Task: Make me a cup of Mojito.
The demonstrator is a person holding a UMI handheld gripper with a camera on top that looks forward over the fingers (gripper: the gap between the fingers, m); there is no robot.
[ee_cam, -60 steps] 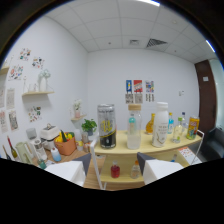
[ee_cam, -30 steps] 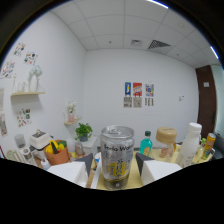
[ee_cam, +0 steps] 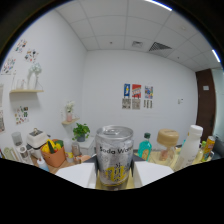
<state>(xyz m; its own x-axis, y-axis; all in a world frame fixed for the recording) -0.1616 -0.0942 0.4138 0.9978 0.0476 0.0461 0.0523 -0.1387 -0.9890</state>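
Observation:
A silver soda water can (ee_cam: 114, 152) with a yellow band near its base stands upright between the two white fingers of my gripper (ee_cam: 115, 174). The left finger (ee_cam: 77, 176) and the right finger (ee_cam: 154, 173) both lie against the can's sides with no gap showing. The gripper is shut on the can. The can's base sits at the level of a yellow table surface, and I cannot tell whether it is lifted off it.
Beyond the can to the right stand a green bottle (ee_cam: 145, 148), a cork-lidded jar (ee_cam: 167, 142) and a white bottle (ee_cam: 192, 142). On the left are an orange pot (ee_cam: 53, 156) with fruit, a potted plant (ee_cam: 80, 132) and a wall shelf (ee_cam: 25, 90).
The view has moved from far across the room right up to the can. The gap between the fingers has narrowed until they meet the can's sides.

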